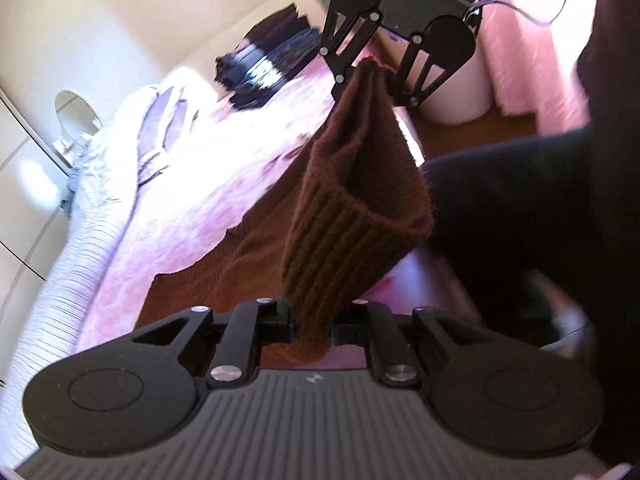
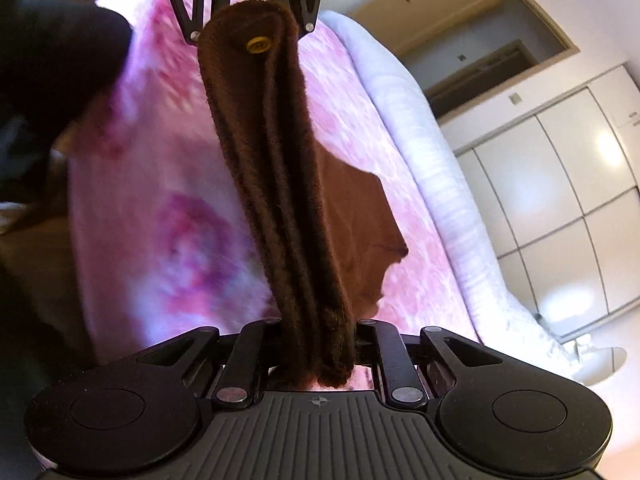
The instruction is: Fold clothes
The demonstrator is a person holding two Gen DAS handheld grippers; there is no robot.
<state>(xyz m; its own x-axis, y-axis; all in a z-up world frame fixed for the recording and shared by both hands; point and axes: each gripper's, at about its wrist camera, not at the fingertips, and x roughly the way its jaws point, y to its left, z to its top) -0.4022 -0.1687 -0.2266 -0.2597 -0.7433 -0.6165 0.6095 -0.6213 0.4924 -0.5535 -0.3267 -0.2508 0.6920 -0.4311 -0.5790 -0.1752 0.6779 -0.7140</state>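
Pink floral bed (image 1: 192,208) underneath. Left gripper (image 1: 314,326) and right gripper (image 2: 316,344) both clamp brown knit garment (image 1: 352,200), lifted, hem stretched toward twelve o'clock, rest trailing on bed. Fold unfinished; laying down remains.

The right claw (image 2: 316,354) is clamped on a folded edge of a brown knitted garment (image 2: 276,184), which stretches away to the left claw (image 2: 250,4) at the top of the view. A yellow button (image 2: 257,45) sits near that far end. Below lies a bed (image 2: 168,208) with a pink flowered cover, blurred, perhaps by motion. White cupboard doors (image 2: 560,184) stand at the right.
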